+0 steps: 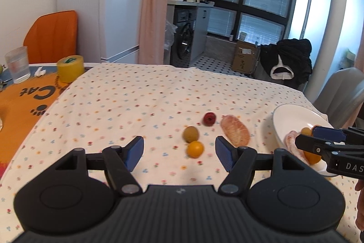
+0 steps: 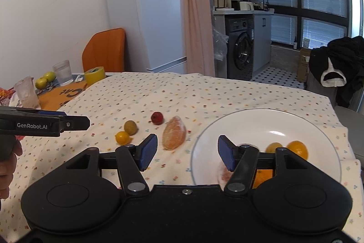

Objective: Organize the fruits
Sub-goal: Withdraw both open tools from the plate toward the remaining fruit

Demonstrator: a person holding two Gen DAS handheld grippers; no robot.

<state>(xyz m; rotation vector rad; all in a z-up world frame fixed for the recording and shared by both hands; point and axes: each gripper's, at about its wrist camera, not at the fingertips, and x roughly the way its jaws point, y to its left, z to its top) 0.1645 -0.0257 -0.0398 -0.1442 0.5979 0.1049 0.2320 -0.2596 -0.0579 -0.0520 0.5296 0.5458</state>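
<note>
Both grippers released, jaws wide: left gripper (image 1: pixel 179 153) above tablecloth (image 1: pixel 136 92) left of plate (image 2: pixel 261 115), right gripper (image 2: pixel 187 153) over plate's left rim. Orange fruit (image 2: pixel 122 137), green fruit (image 2: pixel 130 127), red fruit (image 2: pixel 157 118), peeled segment (image 2: pixel 174 136) lie left of plate; two fruits (image 2: pixel 297 149) on plate.

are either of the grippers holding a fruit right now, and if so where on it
Neither holds anything. The left gripper has its jaws spread wide above the orange fruit on the cloth, not touching it. The right gripper is open too, at the rim of the white plate.
</note>
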